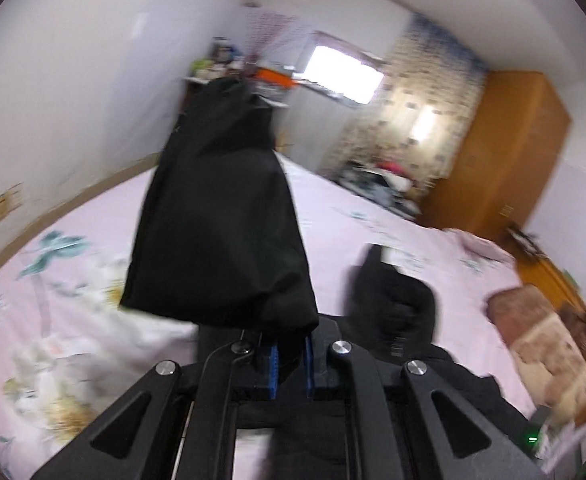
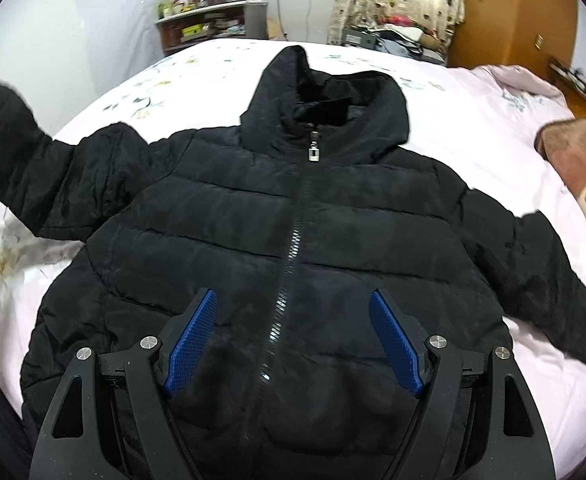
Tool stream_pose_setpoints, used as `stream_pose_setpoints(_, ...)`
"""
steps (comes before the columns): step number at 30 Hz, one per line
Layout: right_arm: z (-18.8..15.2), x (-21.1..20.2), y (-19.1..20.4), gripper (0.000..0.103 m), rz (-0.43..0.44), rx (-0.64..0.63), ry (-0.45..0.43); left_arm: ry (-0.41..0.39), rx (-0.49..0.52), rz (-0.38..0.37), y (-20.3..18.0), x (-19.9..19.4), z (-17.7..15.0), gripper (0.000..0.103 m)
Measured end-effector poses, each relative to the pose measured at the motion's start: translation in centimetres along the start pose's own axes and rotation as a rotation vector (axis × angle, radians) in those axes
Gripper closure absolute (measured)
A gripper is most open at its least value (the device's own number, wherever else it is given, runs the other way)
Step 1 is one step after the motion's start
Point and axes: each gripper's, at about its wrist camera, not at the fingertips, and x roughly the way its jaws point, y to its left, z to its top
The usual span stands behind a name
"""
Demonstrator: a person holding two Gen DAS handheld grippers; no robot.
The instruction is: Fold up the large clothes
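While my left gripper [image 1: 291, 364] is clenched on the cuff of the raised sleeve [image 1: 217, 216] of the black quilted hooded puffer jacket [image 2: 293, 240], I judge the fold goes best if I carry that sleeve across the chest, keeping it taut and level. My right gripper [image 2: 293, 340] hovers released over the hem near the zipper [image 2: 289, 264]; the jacket lies face up on the pink floral bedsheet [image 2: 473, 120], long axis from hem nearest me to hood pointing away
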Motion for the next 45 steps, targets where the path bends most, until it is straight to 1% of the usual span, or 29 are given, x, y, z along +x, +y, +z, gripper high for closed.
stream_pose_setpoints(2,-0.1,-0.6,-0.8,0.025,-0.011,0.013,-0.011,0.018,0.024,-0.056,-2.4,0.7,0.2,0.094)
stream_pose_setpoints(5,-0.2,-1.4,-2.2,0.025,0.004,0.058,-0.022,0.052,0.055,-0.138,-5.7,2.1,0.2,0.094)
stream_pose_setpoints(8,-0.5,-2.3,-3.8,0.025,0.049,0.105,-0.061,0.088,0.098,-0.22,-9.5,3.3,-0.4,0.094)
stream_pose_setpoints(10,-0.7,-2.8,-4.8,0.025,0.053,0.13,-0.081,0.119,0.116,-0.271,-11.8,4.4,-1.0,0.094)
stream_pose_setpoints(11,-0.8,-2.9,-5.5,0.025,0.062,0.146,-0.083,0.141,0.127,-0.3,-13.1,5.3,-1.4,0.094)
stream_pose_setpoints(12,-1.0,-2.9,-6.2,0.025,0.063,0.164,-0.081,0.158,0.138,-0.322,-14.4,5.4,-2.3,0.094)
stream_pose_setpoints(16,-1.7,-2.8,-8.8,0.025,0.035,0.208,-0.066,0.249,0.156,-0.409,-18.4,8.6,-5.4,0.094)
stream_pose_setpoints(18,-2.4,-2.9,-10.3,0.025,0.013,0.233,-0.066,0.301,0.17,-0.44,-20.4,10.4,-7.1,0.094)
stream_pose_setpoints(19,-2.7,-2.9,-11.1,0.025,0.008,0.25,-0.061,0.322,0.175,-0.448,-20.6,11.1,-8.1,0.094)
stream_pose_setpoints(22,-3.6,-2.7,-13.0,0.025,-0.009,0.288,-0.049,0.4,0.194,-0.451,-22.2,14.1,-10.9,0.094)
stream_pose_setpoints(24,-4.0,-2.4,-13.8,0.025,-0.022,0.298,-0.04,0.461,0.185,-0.444,-22.3,16.0,-12.6,0.093)
stream_pose_setpoints(25,-4.1,-2.2,-14.2,0.025,-0.025,0.305,-0.036,0.483,0.179,-0.445,-22.3,16.8,-13.4,0.089)
stream_pose_setpoints(27,-4.3,-1.8,-14.7,0.025,-0.024,0.314,-0.031,0.54,0.159,-0.459,-22.3,18.4,-14.6,0.074)
stream_pose_setpoints(28,-4.3,-1.6,-14.9,0.025,-0.022,0.318,-0.029,0.563,0.143,-0.465,-22.5,18.8,-15.1,0.055)
stream_pose_setpoints(29,-4.4,-1.6,-14.9,0.025,-0.021,0.319,-0.029,0.573,0.126,-0.478,-22.5,19.0,-15.3,0.043)
stream_pose_setpoints(30,-4.3,-1.4,-14.9,0.025,-0.016,0.319,-0.031,0.578,0.112,-0.503,-22.2,18.8,-15.2,0.04)
stream_pose_setpoints(32,-4.1,-1.2,-14.8,0.025,-0.008,0.317,-0.037,0.57,0.098,-0.544,-21.9,17.9,-14.6,0.031)
stream_pose_setpoints(34,-3.6,-1.2,-14.7,0.025,0.0,0.323,-0.051,0.56,0.095,-0.589,-21.6,16.8,-13.7,0.028)
stream_pose_setpoints(35,-3.3,-1.1,-14.6,0.025,0.009,0.327,-0.057,0.543,0.11,-0.601,-21.3,16.0,-13.1,0.028)
stream_pose_setpoints(36,-3.0,-1.0,-14.5,0.025,0.018,0.331,-0.062,0.517,0.138,-0.595,-20.8,15.4,-12.5,0.028)
stream_pose_setpoints(38,-2.4,-0.7,-14.2,0.025,0.023,0.331,-0.063,0.442,0.192,-0.547,-18.8,14.3,-11.1,0.028)
stream_pose_setpoints(39,-2.1,-0.4,-14.1,0.025,0.024,0.326,-0.062,0.409,0.211,-0.494,-17.3,14.1,-10.3,0.028)
stream_pose_setpoints(41,-1.3,0.5,-13.5,0.025,0.032,0.3,-0.051,0.372,0.236,-0.357,-14.0,14.8,-9.0,0.029)
stream_pose_setpoints(42,-0.7,1.2,-13.0,0.025,0.034,0.281,-0.038,0.371,0.242,-0.279,-12.1,15.5,-8.5,0.029)
stream_pose_setpoints(44,0.3,2.5,-12.4,0.025,0.05,0.259,-0.03,0.371,0.239,-0.161,-8.7,17.2,-7.9,0.03)
stream_pose_setpoints(45,1.0,3.5,-12.1,0.028,0.063,0.248,-0.029,0.38,0.243,-0.108,-7.2,18.2,-8.0,0.032)
